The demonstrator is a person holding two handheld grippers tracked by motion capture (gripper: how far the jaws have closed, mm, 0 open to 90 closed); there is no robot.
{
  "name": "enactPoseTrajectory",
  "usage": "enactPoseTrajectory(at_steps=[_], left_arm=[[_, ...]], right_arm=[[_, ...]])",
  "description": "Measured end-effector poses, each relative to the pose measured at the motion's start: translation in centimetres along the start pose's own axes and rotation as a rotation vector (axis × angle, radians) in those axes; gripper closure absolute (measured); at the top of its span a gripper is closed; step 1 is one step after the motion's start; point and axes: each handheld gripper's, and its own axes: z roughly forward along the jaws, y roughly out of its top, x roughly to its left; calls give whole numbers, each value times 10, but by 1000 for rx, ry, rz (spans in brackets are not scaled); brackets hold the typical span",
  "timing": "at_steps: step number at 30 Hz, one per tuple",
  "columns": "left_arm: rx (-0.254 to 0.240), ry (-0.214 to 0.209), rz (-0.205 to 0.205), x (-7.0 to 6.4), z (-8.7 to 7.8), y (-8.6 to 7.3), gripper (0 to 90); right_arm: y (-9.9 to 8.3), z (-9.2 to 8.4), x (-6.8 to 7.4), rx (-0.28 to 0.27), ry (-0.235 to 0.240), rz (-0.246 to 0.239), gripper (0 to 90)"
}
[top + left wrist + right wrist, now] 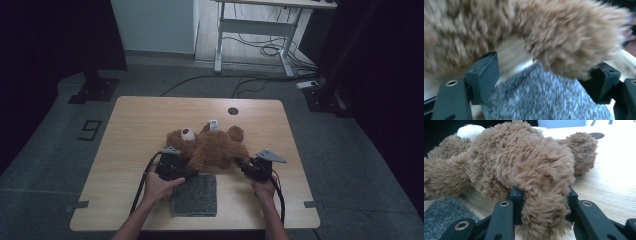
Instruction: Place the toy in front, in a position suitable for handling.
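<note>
A brown teddy bear [212,145] lying at table [135,130] centre, its leg clamped in the right gripper [246,166] at 4 o'clock, its arm between the parted, untouching jaws of the left gripper [191,174] above a grey cloth [196,196] at 6 o'clock.

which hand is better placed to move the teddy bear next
Right. The right tool is clamped on the teddy bear limb, while the left tool stands open over the grey cloth.

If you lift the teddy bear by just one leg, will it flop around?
Probably yes. The teddy bear looks soft and stuffed, so its body would likely sag. The right tongs squeeze its fluffy leg thin, so it seems squashy and light. Its fur probably grips well, and it shouldn't roll.
</note>
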Motion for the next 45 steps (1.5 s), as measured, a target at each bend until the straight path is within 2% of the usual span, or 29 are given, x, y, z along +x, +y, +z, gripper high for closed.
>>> enactPoseTrajectory(at_steps=[2, 4, 7, 9, 12, 13, 15, 19, 27, 29, 31, 32, 35, 36, 38, 39, 43, 44, 45], left_arm=[[12, -5, -1, 2, 0, -2, 222], [23, 12, 17, 2, 1, -4, 248], [37, 48, 42, 3, 3, -9, 256], [53, 59, 46, 3, 5, -12, 257], [83, 115, 54, 4, 9, -16, 291], [87, 118, 53, 5, 11, -18, 291], [72, 109, 60, 5, 11, -21, 275], [65, 116, 84, 4, 10, -25, 259], [45, 130, 150, 0, 13, -33, 206], [44, 127, 152, 0, 13, -33, 195], [40, 115, 134, 2, 12, -33, 197], [40, 112, 115, 4, 11, -32, 226], [42, 110, 108, 5, 9, -31, 251], [40, 122, 103, 5, 7, -30, 256], [12, 169, 109, 2, 1, -30, 285], [-5, 176, 115, -1, -3, -30, 298], [-36, 141, 153, -16, -17, -35, 278], [-39, 125, 171, -23, -21, -39, 268], [-39, 125, 171, -23, -21, -39, 265]], right_arm=[[0, 0, 0, 0, -1, -4, 645], [-1, 0, 0, 1, -1, -8, 643], [-2, 0, 0, 1, -1, -9, 641], [-2, 0, -1, 4, 0, -9, 640], [-2, -1, 0, 5, -2, -11, 637], [-2, -1, 0, 5, -2, -11, 637], [-2, -1, 0, 7, -3, -9, 635], [-3, -1, 0, 11, -3, -9, 634], [-3, -1, 0, 13, -3, -7, 631], [-3, -1, 0, 13, -3, -7, 631], [-3, -1, 0, 13, -3, -6, 631], [-3, 0, 0, 14, -3, -5, 630], [-3, 0, -1, 15, -3, -7, 629], [-3, 0, -1, 16, -3, -8, 628], [-4, 0, -1, 17, -4, -9, 625], [-4, 0, -1, 18, -3, -10, 625], [-4, 1, -2, 20, -2, -4, 622], [-4, 2, -2, 20, -4, -3, 622], [-4, 2, -2, 20, -4, -3, 622]])
